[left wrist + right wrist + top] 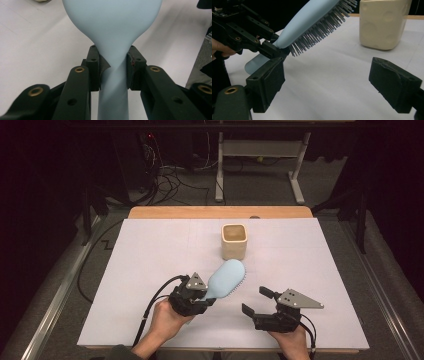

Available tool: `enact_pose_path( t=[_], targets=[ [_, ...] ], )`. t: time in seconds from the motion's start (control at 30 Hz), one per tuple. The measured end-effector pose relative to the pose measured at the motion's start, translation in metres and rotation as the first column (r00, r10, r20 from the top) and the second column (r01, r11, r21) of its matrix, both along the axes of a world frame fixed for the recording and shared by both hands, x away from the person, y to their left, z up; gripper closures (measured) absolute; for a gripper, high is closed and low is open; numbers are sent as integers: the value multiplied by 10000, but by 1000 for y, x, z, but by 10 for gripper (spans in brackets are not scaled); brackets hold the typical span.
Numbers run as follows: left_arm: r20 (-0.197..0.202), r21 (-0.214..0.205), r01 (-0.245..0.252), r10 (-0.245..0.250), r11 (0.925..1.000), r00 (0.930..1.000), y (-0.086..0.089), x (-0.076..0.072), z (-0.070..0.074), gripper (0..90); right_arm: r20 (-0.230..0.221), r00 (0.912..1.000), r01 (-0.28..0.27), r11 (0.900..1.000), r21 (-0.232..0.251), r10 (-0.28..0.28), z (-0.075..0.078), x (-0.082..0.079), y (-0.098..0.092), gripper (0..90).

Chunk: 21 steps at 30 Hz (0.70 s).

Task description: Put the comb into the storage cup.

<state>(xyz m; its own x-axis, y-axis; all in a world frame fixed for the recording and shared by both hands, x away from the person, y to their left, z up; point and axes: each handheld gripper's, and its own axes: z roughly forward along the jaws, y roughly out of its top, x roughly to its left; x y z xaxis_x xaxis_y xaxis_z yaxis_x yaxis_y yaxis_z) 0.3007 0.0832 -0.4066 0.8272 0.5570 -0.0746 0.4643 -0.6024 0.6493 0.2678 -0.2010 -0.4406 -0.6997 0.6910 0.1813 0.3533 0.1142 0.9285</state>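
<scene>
Pale blue plastic paddle hairbrush (226,278) is clamped at its neck by left tongs (113,66), held tilted above white counter (150,250), bristles facing 4 o'clock. Cream square ceramic cup (234,241) sits at 12 o'clock. Right tongs (254,303) gape wide, w/ nothing between. Grip should be kept firm, brush lifted & lowered handle-first if cup is intended.

I have the pale blue hairbrush (226,278) by the narrow neck where its handle (113,97) widens into the oval head, my left fingers (93,67) pressed against both sides of it. It is smooth, matte plastic, light blue all over, with a dense field of grey-blue bristles (322,30) on one face. I hold it clear of the white tabletop (150,255), its head raised and slanting away from me, the smooth back turned upward and the bristles facing down and toward my right hand. The head's tip is near the cream square cup (234,241) but does not touch it.
</scene>
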Motion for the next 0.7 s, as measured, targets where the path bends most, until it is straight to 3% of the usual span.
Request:
enact_pose_path(
  t=[0.7],
  targets=[
    [148, 70, 76, -77, 9999, 9999, -4, -1, -1, 696, -575, 9970, -494, 9977, 459, 520, 2, 19, 22, 145]
  ],
)
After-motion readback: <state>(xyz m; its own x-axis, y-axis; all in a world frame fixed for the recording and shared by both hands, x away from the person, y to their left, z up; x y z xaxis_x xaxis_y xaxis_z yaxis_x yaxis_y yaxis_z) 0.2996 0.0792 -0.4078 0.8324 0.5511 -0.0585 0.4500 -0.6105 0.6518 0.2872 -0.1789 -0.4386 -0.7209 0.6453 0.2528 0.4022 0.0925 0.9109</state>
